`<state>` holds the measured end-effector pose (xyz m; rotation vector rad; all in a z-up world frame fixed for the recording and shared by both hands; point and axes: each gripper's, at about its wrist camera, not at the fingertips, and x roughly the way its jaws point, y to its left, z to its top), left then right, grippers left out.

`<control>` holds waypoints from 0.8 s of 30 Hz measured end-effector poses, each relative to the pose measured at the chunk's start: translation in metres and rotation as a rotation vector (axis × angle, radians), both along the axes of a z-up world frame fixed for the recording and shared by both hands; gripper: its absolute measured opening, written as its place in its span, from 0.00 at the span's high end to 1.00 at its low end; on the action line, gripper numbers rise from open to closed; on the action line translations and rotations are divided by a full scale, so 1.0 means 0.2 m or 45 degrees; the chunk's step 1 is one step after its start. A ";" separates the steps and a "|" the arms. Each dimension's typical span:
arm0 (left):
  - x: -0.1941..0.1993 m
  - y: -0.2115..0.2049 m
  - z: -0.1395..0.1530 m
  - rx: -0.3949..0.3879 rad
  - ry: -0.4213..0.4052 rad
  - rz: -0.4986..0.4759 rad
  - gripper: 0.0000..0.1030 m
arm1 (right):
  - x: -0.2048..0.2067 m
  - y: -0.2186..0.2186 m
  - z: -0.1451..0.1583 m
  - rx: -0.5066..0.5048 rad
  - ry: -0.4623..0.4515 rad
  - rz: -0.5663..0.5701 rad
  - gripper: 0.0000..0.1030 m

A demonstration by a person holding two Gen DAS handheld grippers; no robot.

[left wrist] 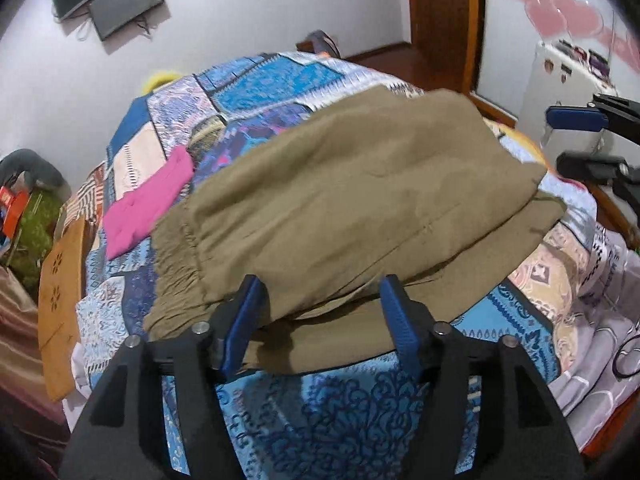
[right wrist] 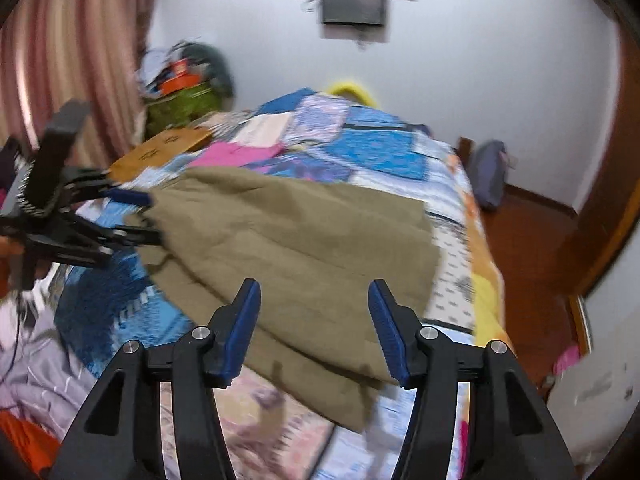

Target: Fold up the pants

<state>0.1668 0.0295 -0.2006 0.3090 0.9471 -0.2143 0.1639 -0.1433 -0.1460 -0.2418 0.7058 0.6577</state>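
Already doubled over, the olive pants [left wrist: 352, 200] lie on the patchwork bedspread [left wrist: 320, 420], upper layer slightly short of the lower. Both the left gripper [left wrist: 320, 312] and the right gripper [right wrist: 316, 312] stand wide and hold nothing, near the cloth's near edge. Next likely comes another fold: pinch an edge and carry it across.

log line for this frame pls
task: fold pants | olive pants: folded over, on patchwork bedspread | left gripper: open, empty | right gripper: open, empty | pink cloth: beside pants
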 end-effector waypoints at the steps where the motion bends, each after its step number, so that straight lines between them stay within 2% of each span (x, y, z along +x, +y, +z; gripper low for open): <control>1: 0.01 0.00 -0.01 -0.009 0.012 -0.002 0.39 | 0.01 0.05 -0.03 0.007 0.020 0.031 0.49; 7: 0.02 0.03 -0.04 -0.079 0.040 0.006 0.38 | 0.07 0.21 -0.16 0.020 0.155 0.112 0.49; 11: 0.02 0.04 -0.05 -0.107 0.052 0.009 0.37 | 0.09 0.30 -0.24 -0.021 0.214 0.154 0.49; 16: 0.04 0.06 -0.04 -0.178 0.073 0.019 0.34 | 0.10 0.34 -0.26 -0.020 0.208 0.176 0.47; 19: 0.05 0.05 -0.02 -0.196 0.071 0.016 0.34 | 0.10 0.34 -0.25 -0.008 0.180 0.176 0.58; 21: 0.05 0.04 -0.02 -0.218 0.100 0.000 0.34 | 0.10 0.34 -0.24 0.028 0.184 0.190 0.74; 24: 0.05 0.02 -0.03 -0.190 0.089 -0.003 0.34 | 0.08 0.36 -0.22 0.042 0.158 0.204 0.88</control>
